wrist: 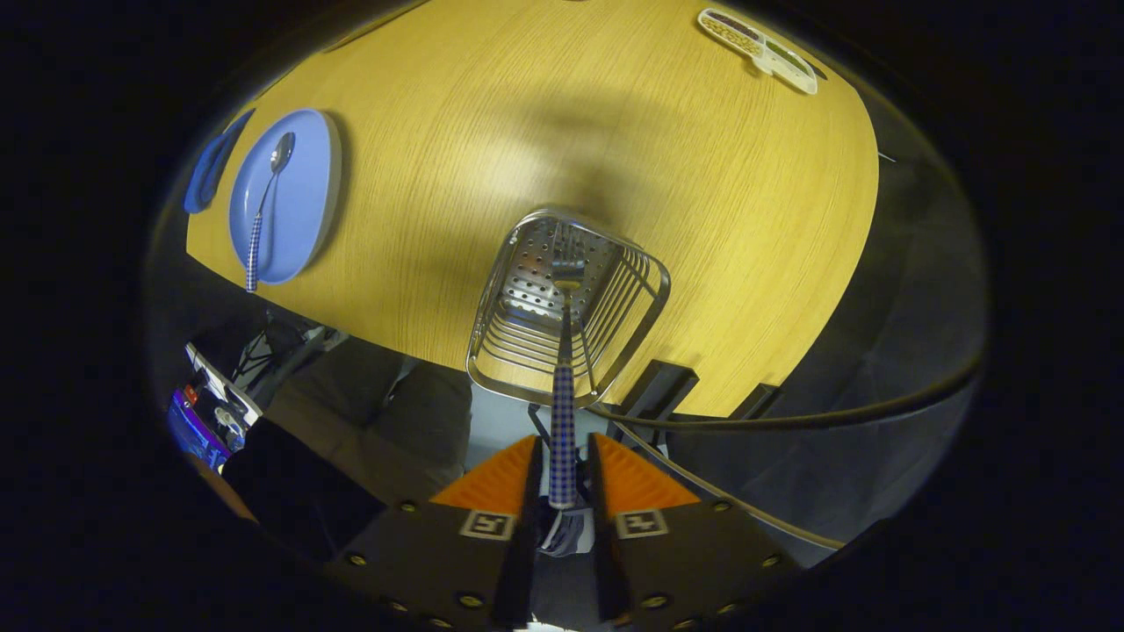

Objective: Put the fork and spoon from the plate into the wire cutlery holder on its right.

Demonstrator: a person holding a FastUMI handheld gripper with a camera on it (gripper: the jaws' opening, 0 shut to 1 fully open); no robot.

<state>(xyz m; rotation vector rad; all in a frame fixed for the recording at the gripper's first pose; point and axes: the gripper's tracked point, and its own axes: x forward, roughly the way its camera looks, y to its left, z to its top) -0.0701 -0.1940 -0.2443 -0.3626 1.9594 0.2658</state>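
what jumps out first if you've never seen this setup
First the checkered-handled fork, held between the fingers of the tool, its head down inside the wire cutlery holder just ahead on the yellow wooden table. Next the blue plate, off to the holder's left, with the spoon lying on it. Far beyond the holder sits a small divided tray.

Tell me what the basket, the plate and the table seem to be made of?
The wire cutlery holder looks like shiny bare metal: thin bright wires and a perforated sheet floor. The blue plate could be plastic or glazed ceramic; smooth, matte, uniform colour. The table shows yellowish wood grain, possibly laminate. The gripper is shut on the fork, whose checked handle looks plastic.
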